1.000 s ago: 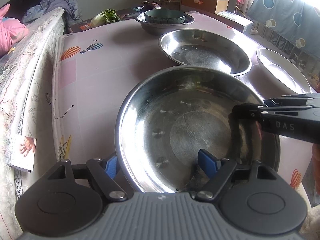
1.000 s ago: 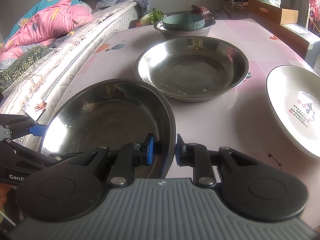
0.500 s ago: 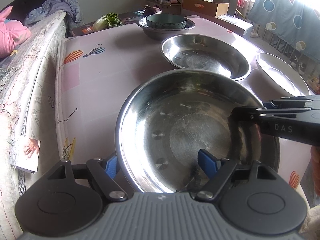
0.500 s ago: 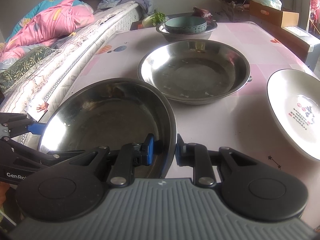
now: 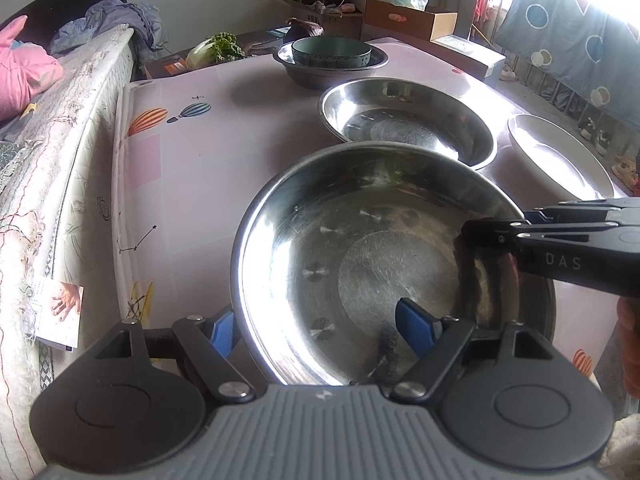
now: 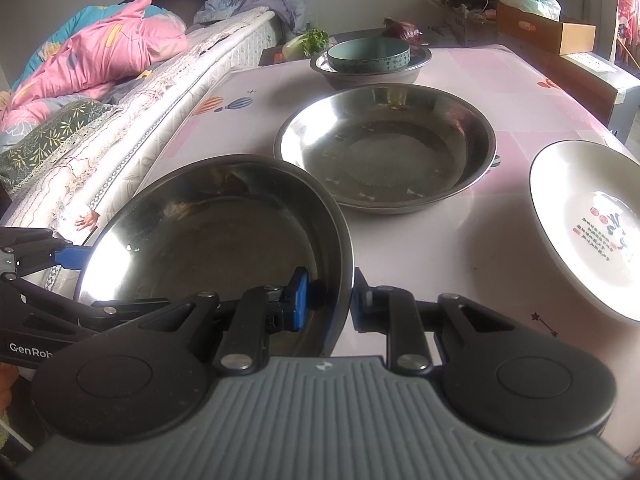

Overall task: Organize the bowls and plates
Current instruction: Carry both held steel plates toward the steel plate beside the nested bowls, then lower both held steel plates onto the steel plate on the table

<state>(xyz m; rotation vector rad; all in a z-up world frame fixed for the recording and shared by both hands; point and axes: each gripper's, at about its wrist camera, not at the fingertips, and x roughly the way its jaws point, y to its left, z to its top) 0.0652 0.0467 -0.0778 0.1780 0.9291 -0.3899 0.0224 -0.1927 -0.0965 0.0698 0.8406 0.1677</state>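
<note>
- Compared with a second earlier, the near steel basin (image 5: 400, 248) sat farther from the second steel basin (image 5: 408, 120) in view, and the scene had slid down both wrist views.
- It was empty, shiny, wide and shallow, with a scuffed flat bottom, at the near end of the pink table (image 5: 224, 128).
- Right gripper (image 6: 328, 300) was pinched narrowly on its rim, one blue pad inside and one outside.
- Left gripper (image 5: 316, 328) stood wide, its blue pads straddling the opposite rim without visibly pressing.
- Beyond, the second steel basin lay empty; a teal bowl (image 6: 368, 54) sat inside a far steel basin (image 6: 372, 72).
- A white plate (image 6: 588, 224) with red and black print, too small to read, lay to the right.
- "DAS" and "GenRob" showed on the gripper bodies.
</note>
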